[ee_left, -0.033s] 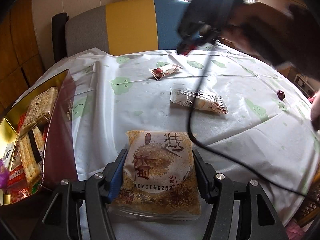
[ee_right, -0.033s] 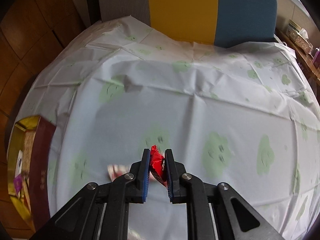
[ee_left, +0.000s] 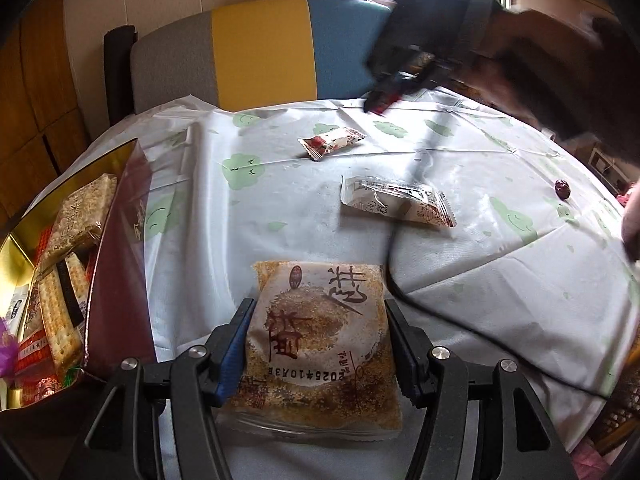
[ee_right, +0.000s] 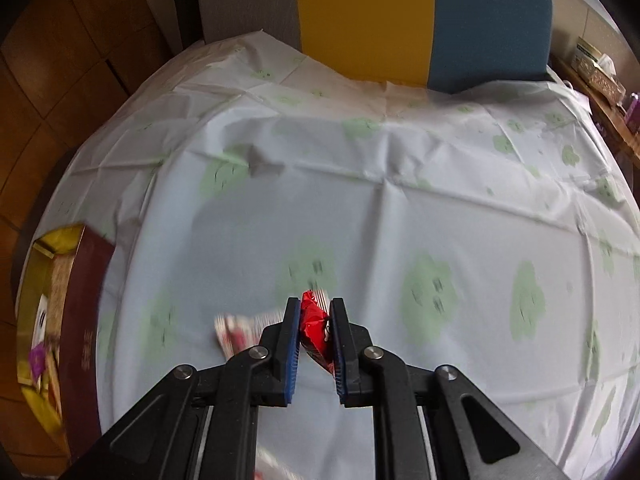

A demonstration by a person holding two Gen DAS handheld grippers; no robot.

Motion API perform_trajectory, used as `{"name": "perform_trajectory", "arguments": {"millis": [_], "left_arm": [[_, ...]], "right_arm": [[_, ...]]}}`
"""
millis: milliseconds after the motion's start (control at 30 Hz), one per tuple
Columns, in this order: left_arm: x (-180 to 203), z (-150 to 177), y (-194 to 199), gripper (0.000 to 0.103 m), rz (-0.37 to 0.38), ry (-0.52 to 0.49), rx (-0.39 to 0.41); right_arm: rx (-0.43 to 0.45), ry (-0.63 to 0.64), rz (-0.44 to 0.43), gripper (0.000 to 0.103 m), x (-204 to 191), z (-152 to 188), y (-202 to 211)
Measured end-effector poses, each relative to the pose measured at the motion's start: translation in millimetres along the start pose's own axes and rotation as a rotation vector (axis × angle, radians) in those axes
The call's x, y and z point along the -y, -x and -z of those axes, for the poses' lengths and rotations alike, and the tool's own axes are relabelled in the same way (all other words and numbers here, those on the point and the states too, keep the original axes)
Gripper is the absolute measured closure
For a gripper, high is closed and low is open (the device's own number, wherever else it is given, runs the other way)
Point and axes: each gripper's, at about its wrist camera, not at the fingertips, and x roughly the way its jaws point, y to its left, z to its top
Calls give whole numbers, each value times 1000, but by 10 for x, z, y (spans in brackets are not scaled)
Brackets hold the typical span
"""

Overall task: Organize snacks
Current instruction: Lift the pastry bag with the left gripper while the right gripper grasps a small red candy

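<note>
A clear packet of sesame cake (ee_left: 316, 344) with brown lettering sits between the blue pads of my left gripper (ee_left: 318, 304), which press on its two sides just above the near part of the table. A small red wrapped snack (ee_right: 316, 332) is pinched in my right gripper (ee_right: 316, 300), held up above the tablecloth. In the left wrist view that right gripper (ee_left: 380, 98) hangs over the far side of the table in a person's hand. The gold and maroon snack box (ee_left: 120, 264) stands open at the left with several cracker packs inside.
A small red-and-white packet (ee_left: 332, 142), a longer white packet (ee_left: 396, 200) and a dark red date (ee_left: 562, 189) lie on the white cloud-print tablecloth (ee_left: 500, 280). A black cable (ee_left: 394, 248) trails across it. A grey, yellow and blue chair (ee_left: 260, 48) stands behind the table.
</note>
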Motion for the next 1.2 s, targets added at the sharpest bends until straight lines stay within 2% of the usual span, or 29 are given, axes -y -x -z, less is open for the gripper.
{"name": "perform_trajectory", "arguments": {"millis": [167,367,633,967,1200], "left_arm": [[14,-2,15,40,-3,-4,-5],[15,-45,5,41,-8,-8,-24],[-83,-198,-21,43,26,31,-91],[-278,-388,437,43,45,105,-2],[-630,-469,679,43,-7,192,30]], "right_arm": [[-70,-27,-3,89,195,517,82],[-159,-48,20,89,381,1061,-7],[-152,-89,-37,89,496,1089,-26],[-146,-21,2,89,295,1129,-24],[-137,41,50,89,83,1172,-27]]}}
